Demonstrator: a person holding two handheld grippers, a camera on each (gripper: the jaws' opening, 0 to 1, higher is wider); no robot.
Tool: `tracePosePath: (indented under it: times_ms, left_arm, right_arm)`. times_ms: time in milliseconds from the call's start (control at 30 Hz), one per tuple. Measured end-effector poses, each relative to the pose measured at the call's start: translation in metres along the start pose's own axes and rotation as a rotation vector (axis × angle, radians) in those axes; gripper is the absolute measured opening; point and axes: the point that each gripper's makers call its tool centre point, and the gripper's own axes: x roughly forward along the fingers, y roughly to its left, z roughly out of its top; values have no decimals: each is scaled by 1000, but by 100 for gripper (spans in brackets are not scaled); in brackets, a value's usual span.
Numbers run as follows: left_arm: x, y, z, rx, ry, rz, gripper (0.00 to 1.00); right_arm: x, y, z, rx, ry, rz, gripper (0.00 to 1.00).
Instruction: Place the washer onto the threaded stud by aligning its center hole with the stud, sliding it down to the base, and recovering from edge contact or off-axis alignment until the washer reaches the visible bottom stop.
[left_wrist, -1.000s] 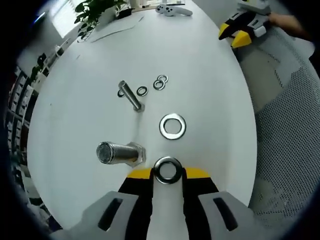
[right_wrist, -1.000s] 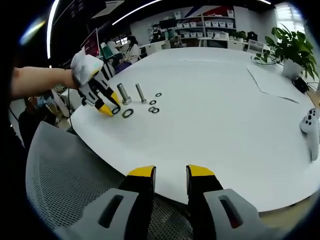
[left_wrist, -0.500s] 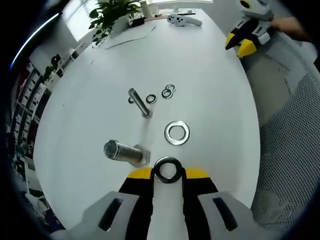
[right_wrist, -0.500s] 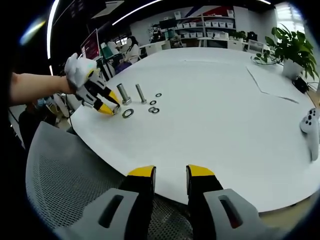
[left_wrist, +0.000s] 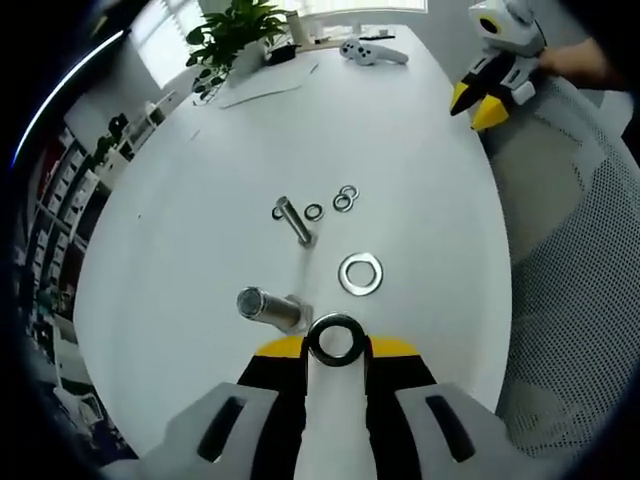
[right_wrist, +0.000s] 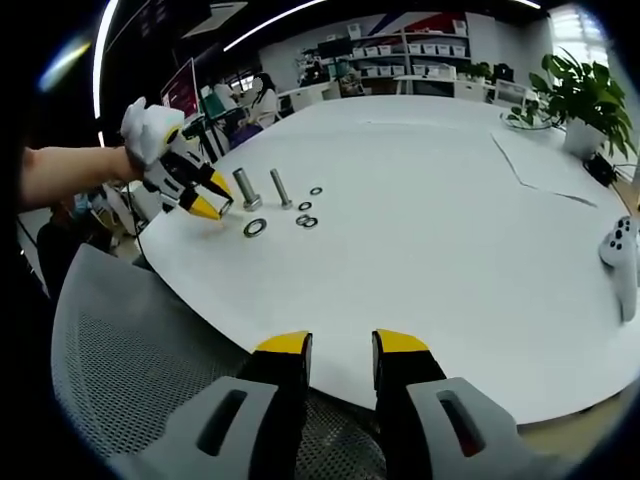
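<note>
On the white table (left_wrist: 200, 250), the large threaded stud (left_wrist: 268, 307) stands just left of the left tongs (left_wrist: 336, 345), clamped on a washer (left_wrist: 335, 339), while the right tongs (right_wrist: 339, 346) sit apart, empty.

Open table (left_wrist: 200, 150) left of and beyond large stud (left_wrist: 268, 306). Obstructions right of it: loose washer (left_wrist: 360, 274), thin bolt (left_wrist: 296, 222), small rings (left_wrist: 340, 200). Mesh chair (right_wrist: 130, 350) at near table edge.

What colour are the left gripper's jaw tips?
Yellow on black jaws, clearest in the left gripper view, where the left gripper holds a washer.
</note>
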Motion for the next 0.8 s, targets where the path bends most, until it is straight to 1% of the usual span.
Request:
tracePosePath:
  times_ms: [167,300,633,800]
  left_arm:
    - [-9,3,7,1,-21,11,19]
    - [-16,7,12,20,-30,26,19]
    - [-25,18,19,62,-28,49,19]
    - [-27,24,23,72,-29,53,19]
  right_arm:
    - [0,1,0,-3,4,3,27]
    - [0,1,0,-3,4,3,27]
    - [-1,0,-3,12,9,1,27]
    - [0,1,-2,3,9,5,27]
